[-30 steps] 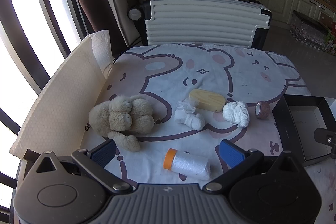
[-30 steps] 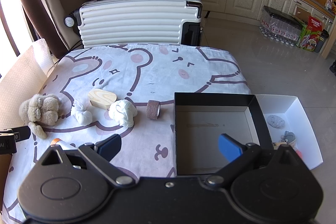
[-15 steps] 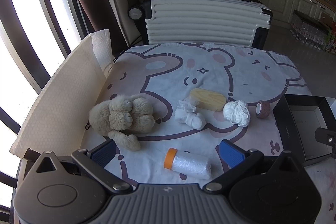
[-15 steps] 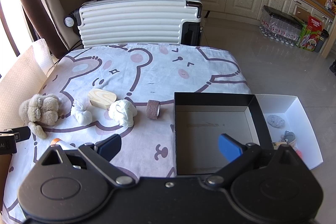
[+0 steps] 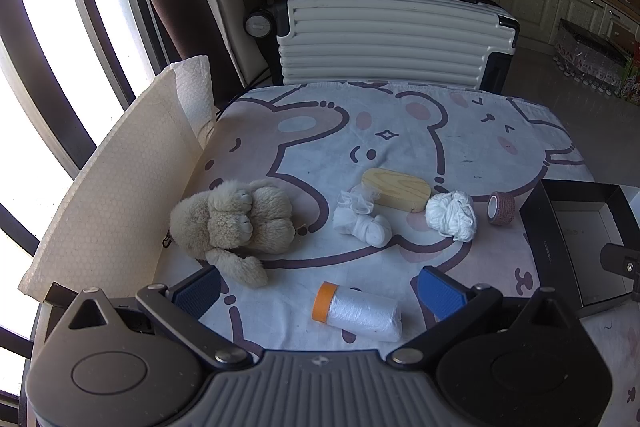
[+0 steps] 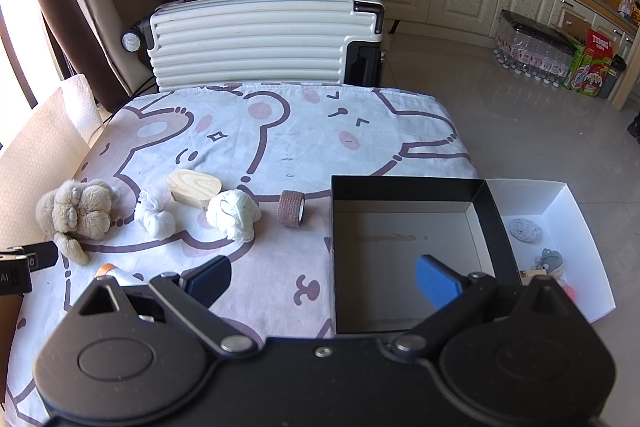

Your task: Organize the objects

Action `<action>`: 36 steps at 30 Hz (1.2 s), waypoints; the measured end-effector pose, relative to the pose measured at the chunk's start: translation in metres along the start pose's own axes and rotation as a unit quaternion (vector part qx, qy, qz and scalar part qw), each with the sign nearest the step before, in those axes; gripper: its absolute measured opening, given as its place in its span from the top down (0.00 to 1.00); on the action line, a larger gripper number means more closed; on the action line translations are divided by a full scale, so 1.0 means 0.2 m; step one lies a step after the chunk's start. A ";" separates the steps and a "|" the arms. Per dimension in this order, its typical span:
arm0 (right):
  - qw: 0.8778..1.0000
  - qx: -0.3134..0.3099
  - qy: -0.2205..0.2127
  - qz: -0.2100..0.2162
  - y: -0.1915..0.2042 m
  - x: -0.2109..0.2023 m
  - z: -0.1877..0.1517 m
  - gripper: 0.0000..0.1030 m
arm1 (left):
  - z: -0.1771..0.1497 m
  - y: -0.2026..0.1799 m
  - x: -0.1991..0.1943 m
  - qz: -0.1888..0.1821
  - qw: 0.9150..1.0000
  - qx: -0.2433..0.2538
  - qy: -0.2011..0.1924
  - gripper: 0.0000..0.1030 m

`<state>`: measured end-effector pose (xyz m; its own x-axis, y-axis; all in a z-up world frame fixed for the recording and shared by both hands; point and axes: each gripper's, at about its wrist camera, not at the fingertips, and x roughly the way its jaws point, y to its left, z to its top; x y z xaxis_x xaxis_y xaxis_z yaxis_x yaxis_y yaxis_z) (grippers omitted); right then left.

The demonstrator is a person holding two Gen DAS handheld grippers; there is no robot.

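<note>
On the bear-print cloth lie a beige plush toy [image 5: 236,221], a white sock bundle [image 5: 362,223], a wooden block [image 5: 396,189], a white yarn ball [image 5: 452,215], a brown tape roll [image 5: 501,208] and a plastic roll with an orange end [image 5: 358,311]. My left gripper [image 5: 318,293] is open and empty, just above the plastic roll. My right gripper [image 6: 324,279] is open and empty, over the near left edge of the empty black box [image 6: 408,187]. The plush [image 6: 76,213], yarn ball [image 6: 234,213] and tape roll [image 6: 291,208] also show in the right wrist view.
A white box [image 6: 576,211] to the right of the black one holds several small items. A white ribbed suitcase [image 6: 260,35] stands behind the table. A white foam sheet [image 5: 108,183] stands along the table's left edge. Tiled floor lies to the right.
</note>
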<state>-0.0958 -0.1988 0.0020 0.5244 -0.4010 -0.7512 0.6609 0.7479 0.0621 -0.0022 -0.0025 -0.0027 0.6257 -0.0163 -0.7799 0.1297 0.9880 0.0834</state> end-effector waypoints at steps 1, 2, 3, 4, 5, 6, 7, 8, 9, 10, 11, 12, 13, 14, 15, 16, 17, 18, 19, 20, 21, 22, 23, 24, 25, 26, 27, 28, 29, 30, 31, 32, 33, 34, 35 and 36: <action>1.000 0.001 0.000 0.000 0.00 0.00 0.00 0.03 | 0.00 0.00 0.00 -0.001 1.000 0.001 0.000 0.00; 1.000 0.001 0.000 0.000 0.00 0.00 0.00 0.03 | 0.00 0.00 0.00 -0.001 1.000 0.001 0.000 0.00; 1.000 0.002 0.000 -0.001 0.00 0.00 0.00 0.03 | 0.00 0.00 0.00 -0.002 1.000 0.002 0.000 0.00; 1.000 0.002 0.000 -0.001 0.00 0.00 0.00 0.03 | 0.00 0.00 0.00 -0.002 1.000 0.002 0.000 0.00; 1.000 0.002 0.000 -0.001 0.00 0.00 0.00 0.03 | 0.00 0.00 0.00 -0.003 1.000 0.003 0.000 0.00; 1.000 0.002 0.000 -0.001 0.00 0.00 0.00 0.03 | 0.00 0.00 0.00 -0.004 1.000 0.004 0.000 0.00; 1.000 0.003 0.000 -0.001 0.00 0.00 0.00 0.03 | 0.00 0.00 0.00 -0.004 1.000 0.004 -0.001 0.00; 1.000 0.004 0.000 -0.001 0.00 0.00 0.00 0.03 | 0.00 0.00 0.00 -0.005 1.000 0.005 0.000 0.00; 1.000 0.004 0.000 -0.001 0.00 0.00 0.00 0.03 | 0.00 0.00 0.00 -0.006 1.000 0.004 -0.001 0.00; 1.000 0.004 -0.001 -0.002 0.00 0.00 0.00 0.03 | -0.01 0.00 0.00 -0.031 0.999 0.033 -0.004 0.00; 1.000 0.004 -0.001 -0.002 0.00 0.00 0.00 0.03 | -0.01 0.01 0.00 -0.032 0.999 0.029 -0.005 0.00; 1.000 0.004 -0.001 -0.002 0.00 0.00 0.00 0.03 | -0.02 0.01 -0.01 -0.031 0.999 0.026 -0.005 0.00; 1.000 0.004 -0.001 -0.002 0.00 0.00 0.00 0.03 | -0.02 0.04 0.01 -0.029 0.999 0.026 -0.006 0.00; 1.000 0.004 -0.001 -0.003 0.01 -0.01 0.01 0.03 | -0.02 0.04 0.01 -0.025 0.999 0.024 -0.007 0.00; 1.000 0.003 -0.002 -0.005 0.01 -0.01 0.01 0.03 | -0.02 0.04 0.00 -0.023 0.999 0.025 -0.009 0.00; 1.000 0.003 -0.003 -0.007 0.00 -0.01 0.01 0.03 | -0.02 0.05 0.00 -0.022 0.999 0.025 -0.010 0.00; 1.000 0.003 -0.004 -0.005 0.03 -0.01 0.02 0.03 | -0.01 0.05 -0.01 -0.023 0.999 0.025 -0.011 0.00; 1.000 0.002 -0.006 -0.005 0.04 -0.02 0.03 0.03 | -0.01 0.05 -0.01 -0.024 0.999 0.023 -0.013 0.00; 1.000 0.001 -0.008 -0.003 0.04 -0.02 0.04 0.03 | 0.00 0.06 -0.02 -0.025 0.999 0.021 -0.016 0.00; 1.000 0.002 -0.010 -0.003 0.04 -0.03 0.04 0.03 | 0.00 0.07 -0.03 -0.025 0.999 0.018 -0.018 0.00; 1.000 0.002 -0.012 -0.003 0.05 -0.03 0.06 0.03 | 0.00 0.07 -0.03 -0.024 0.999 0.014 -0.020 0.00; 1.000 0.004 -0.016 -0.003 0.03 -0.03 0.06 0.03 | 0.01 0.08 -0.04 -0.024 0.999 0.011 -0.021 0.00; 1.000 0.005 -0.018 -0.002 0.04 -0.04 0.07 0.03 | 0.01 0.09 -0.04 -0.025 0.999 0.009 -0.022 0.00; 1.000 0.007 -0.021 0.001 0.05 -0.05 0.10 0.03 | 0.02 0.09 -0.04 -0.025 0.999 0.007 -0.023 0.00; 1.000 0.007 -0.023 0.002 0.06 -0.06 0.12 0.03 | 0.03 0.10 -0.04 -0.026 0.999 0.004 -0.024 0.00; 1.000 0.006 -0.026 0.004 0.07 -0.07 0.14 0.03 | 0.04 0.10 -0.05 -0.025 0.999 0.002 -0.027 0.00; 1.000 0.004 -0.029 0.006 0.08 -0.07 0.16 0.03 | 0.06 0.11 -0.07 -0.025 0.999 -0.003 -0.032 0.00; 0.999 0.001 -0.033 0.008 0.09 -0.08 0.19 0.03 | 0.08 0.11 -0.08 -0.027 0.999 -0.008 -0.038 0.00; 0.999 -0.002 -0.037 0.010 0.10 -0.09 0.21 0.03 | 0.09 0.11 -0.09 -0.029 0.999 -0.011 -0.042 0.00; 0.999 -0.004 -0.040 0.012 0.12 -0.09 0.23 0.03 | 0.11 0.11 -0.10 -0.031 0.998 -0.014 -0.047 0.00; 0.999 -0.005 -0.042 0.013 0.13 -0.10 0.25 0.03 | 0.13 0.11 -0.11 -0.033 0.998 -0.016 -0.050 0.00; 0.999 -0.005 -0.045 0.014 0.14 -0.10 0.28 0.03 | 0.14 0.11 -0.12 -0.034 0.998 -0.018 -0.052 0.00; 0.999 -0.004 -0.048 0.016 0.16 -0.10 0.32 0.03 | 0.16 0.11 -0.12 -0.036 0.998 -0.020 -0.054 0.00; 0.999 -0.003 -0.051 0.018 0.17 -0.10 0.35 0.03 | 0.17 0.11 -0.12 -0.037 0.998 -0.022 -0.055 0.00; 0.998 0.000 -0.055 0.019 0.18 -0.10 0.37 0.02 | 0.18 0.11 -0.12 -0.038 0.997 -0.025 -0.055 0.00; 0.998 0.003 -0.059 0.022 0.19 -0.10 0.40 0.02 | 0.19 0.11 -0.11 -0.037 0.997 -0.030 -0.055 0.00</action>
<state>-0.0389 -0.2050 0.0717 0.6117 -0.4273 -0.6658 0.6387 0.7633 0.0970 0.0171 0.0144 0.0399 0.6967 -0.1037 -0.7098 0.1351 0.9908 -0.0121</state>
